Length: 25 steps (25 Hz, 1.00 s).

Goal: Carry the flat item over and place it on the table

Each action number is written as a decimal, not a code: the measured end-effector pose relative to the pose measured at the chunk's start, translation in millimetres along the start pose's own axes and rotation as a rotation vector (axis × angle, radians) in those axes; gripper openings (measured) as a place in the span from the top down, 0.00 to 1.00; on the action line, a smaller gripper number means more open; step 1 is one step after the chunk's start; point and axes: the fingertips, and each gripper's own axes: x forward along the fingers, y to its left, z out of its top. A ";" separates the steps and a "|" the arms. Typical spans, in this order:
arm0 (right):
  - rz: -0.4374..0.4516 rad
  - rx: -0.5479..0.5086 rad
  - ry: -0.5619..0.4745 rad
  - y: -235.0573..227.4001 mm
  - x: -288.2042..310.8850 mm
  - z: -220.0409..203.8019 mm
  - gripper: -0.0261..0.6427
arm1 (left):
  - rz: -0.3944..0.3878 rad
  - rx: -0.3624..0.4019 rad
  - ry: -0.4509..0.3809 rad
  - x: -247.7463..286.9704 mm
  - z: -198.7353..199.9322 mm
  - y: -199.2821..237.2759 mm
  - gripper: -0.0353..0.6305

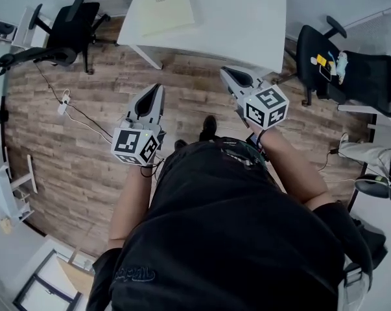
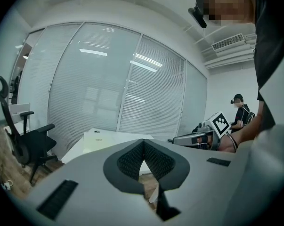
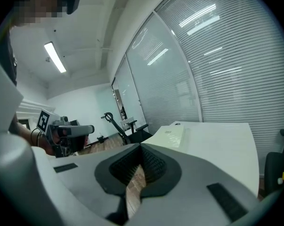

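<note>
A pale yellow flat item (image 1: 164, 5) lies on the far left part of the white table (image 1: 240, 18), apart from both grippers. It also shows as a thin cream slab (image 2: 101, 138) in the left gripper view and as a cream slab (image 3: 172, 135) in the right gripper view. My left gripper (image 1: 157, 88) is held over the wooden floor short of the table, its jaws together with nothing between them (image 2: 142, 142). My right gripper (image 1: 226, 71) points at the table's near edge, shut and empty (image 3: 141, 147).
A black office chair (image 1: 72, 24) stands left of the table, and another (image 1: 357, 70) with small items on its seat stands to the right. A cable (image 1: 65, 102) runs across the floor at the left. Glass walls with blinds (image 2: 109, 88) stand behind the table. Another person (image 2: 239, 109) stands at the far right.
</note>
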 end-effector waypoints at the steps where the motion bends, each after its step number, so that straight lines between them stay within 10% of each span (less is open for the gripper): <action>1: -0.005 0.000 0.000 2.8 -1.1 0.1 0.93 | -0.005 0.004 0.000 -2.6 0.7 0.5 0.93; 25: -0.120 0.014 -0.034 124.5 -29.1 -22.0 0.93 | -0.133 0.028 -0.013 -120.3 -9.6 10.7 0.93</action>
